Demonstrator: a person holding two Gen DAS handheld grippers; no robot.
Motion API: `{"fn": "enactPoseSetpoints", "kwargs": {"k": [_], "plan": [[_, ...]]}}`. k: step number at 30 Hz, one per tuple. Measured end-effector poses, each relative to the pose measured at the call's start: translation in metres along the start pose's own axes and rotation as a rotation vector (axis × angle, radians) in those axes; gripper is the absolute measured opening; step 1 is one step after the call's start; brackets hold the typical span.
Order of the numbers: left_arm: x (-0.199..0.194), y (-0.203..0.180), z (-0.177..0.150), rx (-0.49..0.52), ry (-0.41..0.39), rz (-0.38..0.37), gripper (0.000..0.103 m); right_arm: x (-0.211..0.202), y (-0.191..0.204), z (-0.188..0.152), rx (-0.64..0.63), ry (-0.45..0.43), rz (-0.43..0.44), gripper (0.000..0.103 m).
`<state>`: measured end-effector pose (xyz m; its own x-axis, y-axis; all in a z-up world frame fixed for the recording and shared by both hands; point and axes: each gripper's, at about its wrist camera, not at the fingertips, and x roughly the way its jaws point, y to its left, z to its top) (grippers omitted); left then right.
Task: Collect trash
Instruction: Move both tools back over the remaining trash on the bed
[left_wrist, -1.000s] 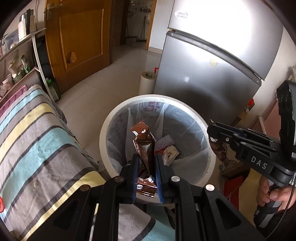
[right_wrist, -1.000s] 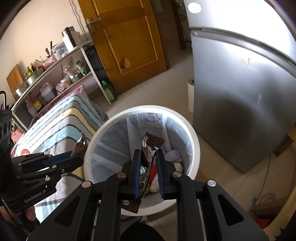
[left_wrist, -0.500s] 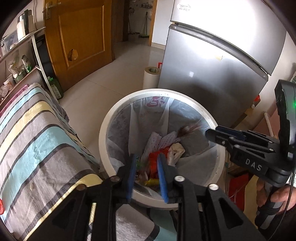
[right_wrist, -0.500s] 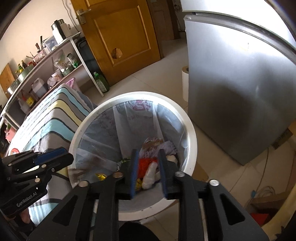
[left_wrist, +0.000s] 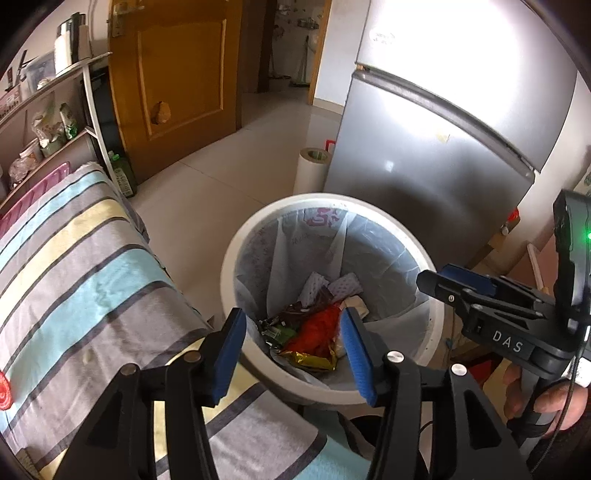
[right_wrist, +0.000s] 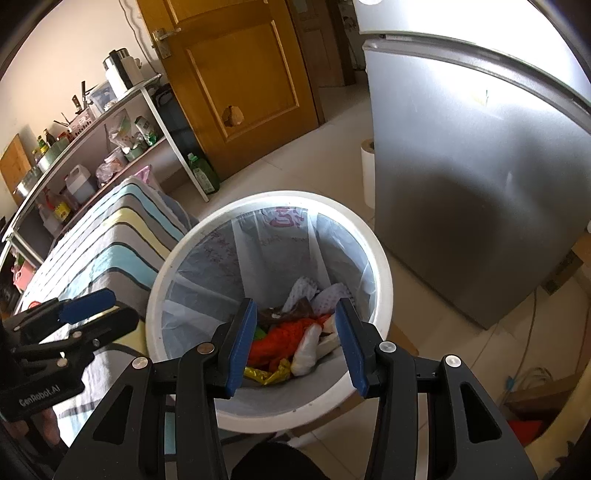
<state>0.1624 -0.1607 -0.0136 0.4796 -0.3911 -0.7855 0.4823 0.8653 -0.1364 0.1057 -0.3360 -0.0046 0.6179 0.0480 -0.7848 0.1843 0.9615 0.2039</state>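
Note:
A white round trash bin lined with a thin plastic bag stands on the floor. Inside lies mixed trash: brown wrappers, an orange-red piece, white tissue, a gold wrapper. My left gripper is open and empty above the bin's near rim; it also shows at the left of the right wrist view. My right gripper is open and empty over the bin; it shows at the right of the left wrist view.
A striped cloth-covered surface lies left of the bin. A silver fridge stands right behind it, with a white roll beside it. A wooden door and cluttered shelves are at the back left.
Both grippers held brown snack wrappers over the bin one second ago. Both opened, the wrappers dropped into the bin, and the jaws have spread wider since.

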Motion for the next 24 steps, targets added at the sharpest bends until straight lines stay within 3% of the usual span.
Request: {"fn": "enactPoseSetpoints", "kwargs": {"k": [24], "plan": [[-0.086,0.053,-0.031,-0.085,-0.141,0.075,0.060,-0.048,0.070,-0.017,-0.105,-0.093,0.029,0.049]]}}
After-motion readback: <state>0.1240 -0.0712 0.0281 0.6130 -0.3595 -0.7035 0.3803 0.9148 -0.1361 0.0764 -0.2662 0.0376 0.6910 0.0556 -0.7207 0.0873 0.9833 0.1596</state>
